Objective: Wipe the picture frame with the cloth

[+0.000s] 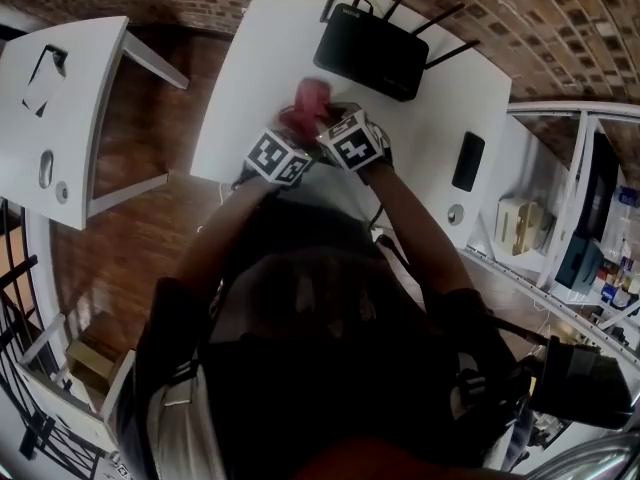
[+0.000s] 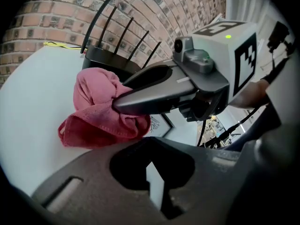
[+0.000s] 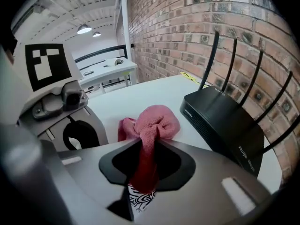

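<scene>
The right claw (image 3: 145, 146) is pinching the cloth (image 3: 152, 123) over the frame (image 3: 140, 198), near the router (image 3: 225, 121) — wiping is likely just starting. The left claw (image 2: 154, 172) is sitting pressed together; next, the cloth is needing a firm sweep across the frame.

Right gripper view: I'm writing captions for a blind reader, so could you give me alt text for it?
The right tool grips a pink cloth, its bunched end sticking out over a white table, with a patterned picture just visible beneath the jaws. A black wireless router stands to the right, before a brick wall.
</scene>
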Action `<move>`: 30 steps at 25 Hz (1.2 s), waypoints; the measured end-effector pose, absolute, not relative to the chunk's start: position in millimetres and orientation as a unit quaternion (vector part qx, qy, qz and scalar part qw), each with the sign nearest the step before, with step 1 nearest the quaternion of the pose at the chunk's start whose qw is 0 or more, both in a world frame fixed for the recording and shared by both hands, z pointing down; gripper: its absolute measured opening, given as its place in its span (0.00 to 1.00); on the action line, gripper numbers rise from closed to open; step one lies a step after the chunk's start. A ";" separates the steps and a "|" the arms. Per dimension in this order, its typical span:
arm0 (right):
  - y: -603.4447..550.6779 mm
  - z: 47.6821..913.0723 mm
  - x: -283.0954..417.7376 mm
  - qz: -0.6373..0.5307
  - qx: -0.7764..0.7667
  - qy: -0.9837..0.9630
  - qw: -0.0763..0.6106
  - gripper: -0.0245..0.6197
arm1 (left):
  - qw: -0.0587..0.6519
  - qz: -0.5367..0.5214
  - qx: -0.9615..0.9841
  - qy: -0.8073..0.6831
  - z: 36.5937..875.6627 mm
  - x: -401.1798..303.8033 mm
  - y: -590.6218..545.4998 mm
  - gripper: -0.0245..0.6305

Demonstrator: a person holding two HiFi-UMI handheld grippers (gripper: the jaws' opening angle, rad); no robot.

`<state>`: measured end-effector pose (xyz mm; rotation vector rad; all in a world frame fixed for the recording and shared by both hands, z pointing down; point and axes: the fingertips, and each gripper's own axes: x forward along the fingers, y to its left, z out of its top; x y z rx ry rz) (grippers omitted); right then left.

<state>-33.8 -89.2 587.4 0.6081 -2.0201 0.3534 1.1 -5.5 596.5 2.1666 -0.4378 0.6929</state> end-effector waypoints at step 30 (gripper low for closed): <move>-78.9 591.9 2.8 0.194 0.261 -0.825 0.462 0.16 | 0.412 0.271 0.851 -0.182 596.8 2.0 -5.1 0.04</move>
